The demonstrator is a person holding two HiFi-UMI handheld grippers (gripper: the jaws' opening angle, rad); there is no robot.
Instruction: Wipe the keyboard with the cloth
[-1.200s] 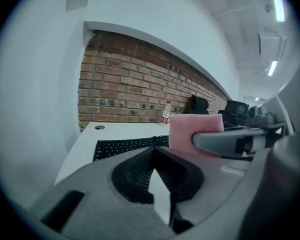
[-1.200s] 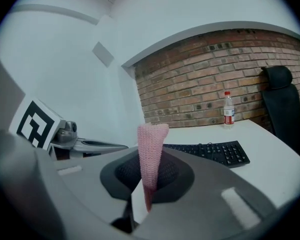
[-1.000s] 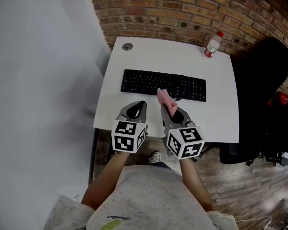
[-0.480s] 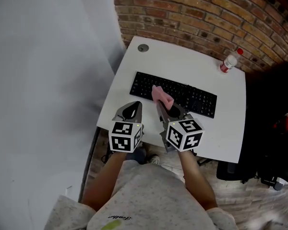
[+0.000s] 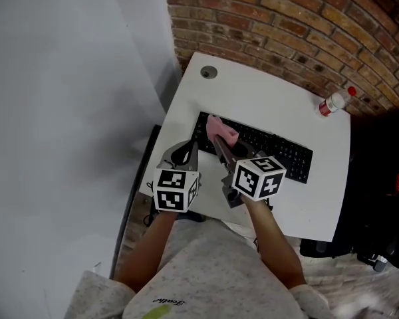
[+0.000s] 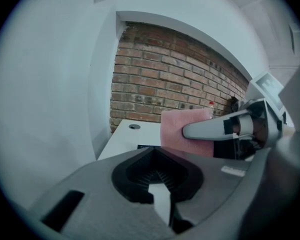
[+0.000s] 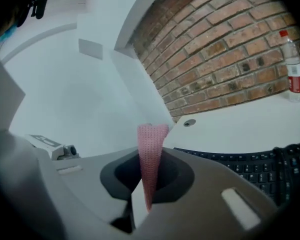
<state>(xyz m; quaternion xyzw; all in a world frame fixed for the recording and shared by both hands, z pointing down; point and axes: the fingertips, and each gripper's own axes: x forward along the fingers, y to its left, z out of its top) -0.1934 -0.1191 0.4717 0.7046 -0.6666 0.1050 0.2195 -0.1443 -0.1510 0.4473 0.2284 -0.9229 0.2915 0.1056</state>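
Observation:
A black keyboard [image 5: 266,145] lies across the middle of the white table [image 5: 266,102]. My right gripper [image 5: 218,140] is shut on a pink cloth [image 5: 221,129] and holds it over the keyboard's left end. In the right gripper view the pink cloth [image 7: 150,159] stands pinched between the jaws, with the keyboard [image 7: 240,164] to the right. My left gripper [image 5: 183,153] hovers at the table's near left edge, jaws together with nothing in them. The left gripper view shows the cloth [image 6: 182,131] and the right gripper's finger [image 6: 210,128] ahead.
A plastic bottle [image 5: 334,102] with a red cap stands at the table's far right corner by the brick wall [image 5: 286,25]. A round cable grommet [image 5: 209,72] sits at the far left corner. A black office chair [image 5: 386,171] stands to the right of the table.
My right gripper has carried the pink cloth leftward along the keyboard, from near its middle to its left end. The left gripper stayed by the near edge.

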